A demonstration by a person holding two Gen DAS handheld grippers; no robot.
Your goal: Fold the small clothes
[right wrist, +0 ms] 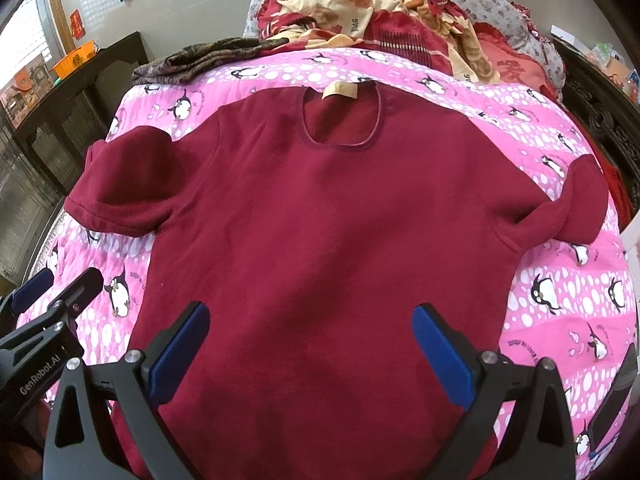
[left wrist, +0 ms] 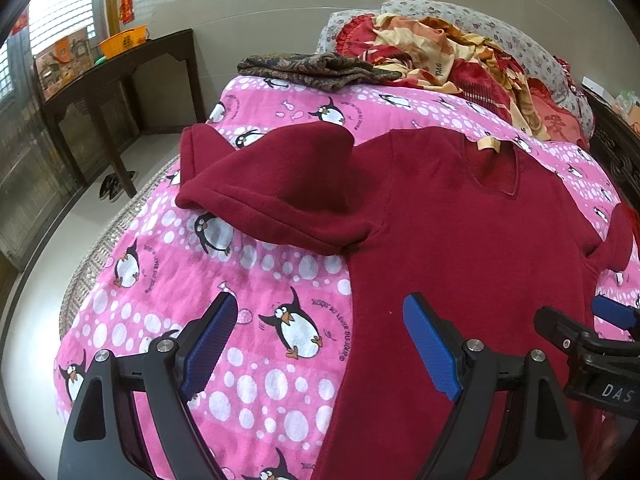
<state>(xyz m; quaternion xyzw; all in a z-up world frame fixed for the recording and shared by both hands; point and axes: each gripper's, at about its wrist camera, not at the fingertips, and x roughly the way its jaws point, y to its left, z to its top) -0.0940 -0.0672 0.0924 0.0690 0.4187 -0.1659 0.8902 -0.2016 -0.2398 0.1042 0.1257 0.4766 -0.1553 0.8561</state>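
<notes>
Pink penguin-print bedding (right wrist: 560, 184) covers the bed I work on, with a dark wooden table (left wrist: 120, 64) against the far left wall. Both pairs of my fingers stand wide apart and hold nothing. My left gripper (left wrist: 324, 350) hovers at the near left, one finger (left wrist: 210, 340) over the blanket and the other over the left edge of the shirt. My right gripper (right wrist: 312, 354) hangs above the near middle of the shirt; whether its fingers (right wrist: 442, 354) brush the cloth I cannot tell.

Beyond them the dark red shirt (right wrist: 320, 220) lies spread flat, front up, neck hole and pale label (right wrist: 339, 90) at the far end, its near hem out of sight below my fingers. Its left sleeve (left wrist: 272, 184) sticks out puffed and rumpled, while the right sleeve (right wrist: 576, 204) lies out to the right. By my reckoning, folding has not yet begun. Next I would likely close on a sleeve or side edge and carry it toward the middle, smoothing that bunched left sleeve first. Farther off lie a folded patterned cloth (left wrist: 316, 70) and a heap of red and cream bedclothes (right wrist: 400, 28).
</notes>
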